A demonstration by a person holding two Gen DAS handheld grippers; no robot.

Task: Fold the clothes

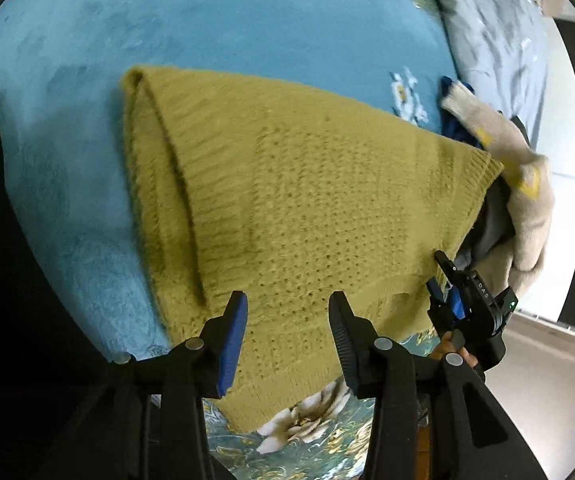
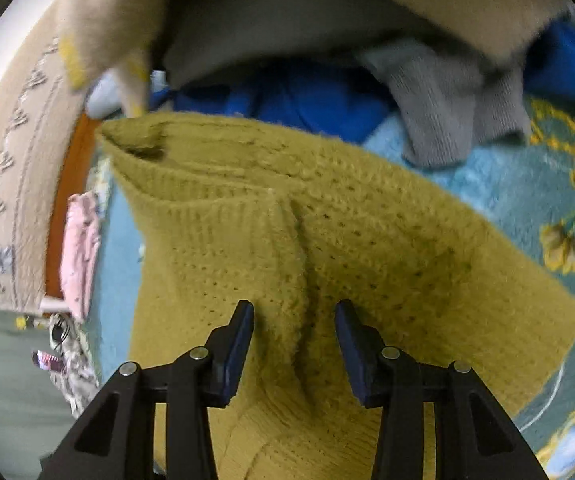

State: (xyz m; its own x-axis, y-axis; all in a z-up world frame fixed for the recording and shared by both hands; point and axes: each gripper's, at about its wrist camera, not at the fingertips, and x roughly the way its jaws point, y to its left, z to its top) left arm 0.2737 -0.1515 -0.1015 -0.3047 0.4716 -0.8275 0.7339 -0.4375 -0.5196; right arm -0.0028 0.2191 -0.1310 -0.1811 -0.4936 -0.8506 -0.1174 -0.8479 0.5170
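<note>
Left wrist view: left gripper point(image 1: 287, 312) spread wide, nothing between its jaws, poised just over the near hem of the mustard-yellow open-knit sweater point(image 1: 287, 200), which lies on the teal plush bed cover point(image 1: 67, 120) ahead of the gripper with one side already turned over along a long fold to the gripper's left. Right gripper point(image 1: 443, 276) shows at the sweater's right edge; from here it cannot be told whether it pinches the knit. Beyond it, to the right, a loose pile topped by a cream fleece garment with yellow marks point(image 1: 527, 208). Risk: the sweater's right corner reaches over that pile, so a drag or lift could carry pile garments along or leave the fold sitting on a lump. Right wrist view: right gripper point(image 2: 295, 340) also spread, jaws straddling a raised ridge of knit without closing on it. Grey knitted garment point(image 2: 447, 120) and royal-blue cloth point(image 2: 307, 100) lie just ahead, past the sweater's far edge. Risks: closing here would likely catch only the bunched top layer, so layers separate and the fold skews; fingertips may snag the open holes; the view is blurred, suggesting motion, so closing now may miss the edge.
</note>
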